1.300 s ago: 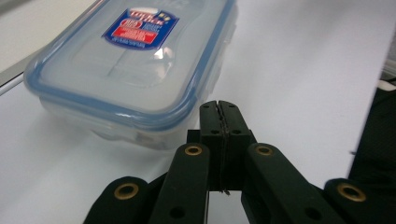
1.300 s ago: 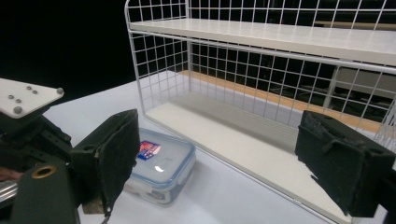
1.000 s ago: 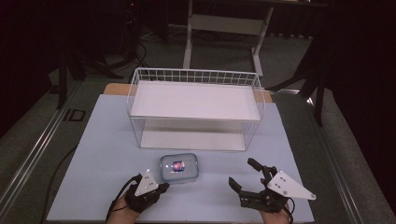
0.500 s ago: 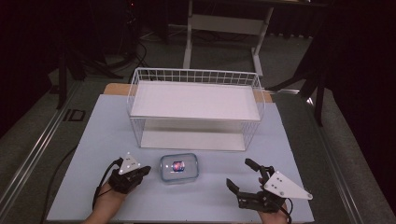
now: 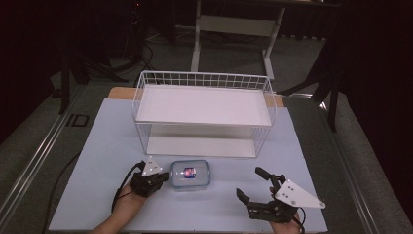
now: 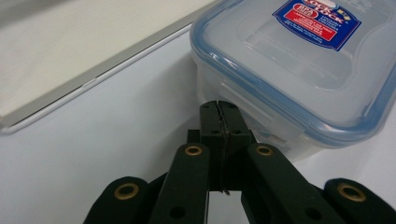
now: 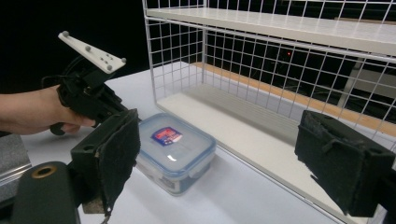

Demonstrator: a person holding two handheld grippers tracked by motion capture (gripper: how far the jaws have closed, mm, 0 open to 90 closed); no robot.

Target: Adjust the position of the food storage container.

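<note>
Plastic container (image 5: 190, 175) now sits right at my closed left fingers (image 6: 219, 108) — I've slid them in against its side latch — while my right fingers (image 7: 116, 158) wait wide apart.

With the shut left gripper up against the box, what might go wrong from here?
1. The left gripper has its fingers shut, tips at the side latch of the box. A push could slide the box across the smooth table rather than work the latch.
2. The right gripper stands open and apart from the box, so nothing braces it.
3. The rack stands close behind; a shoved box could knock its wire frame.
</note>
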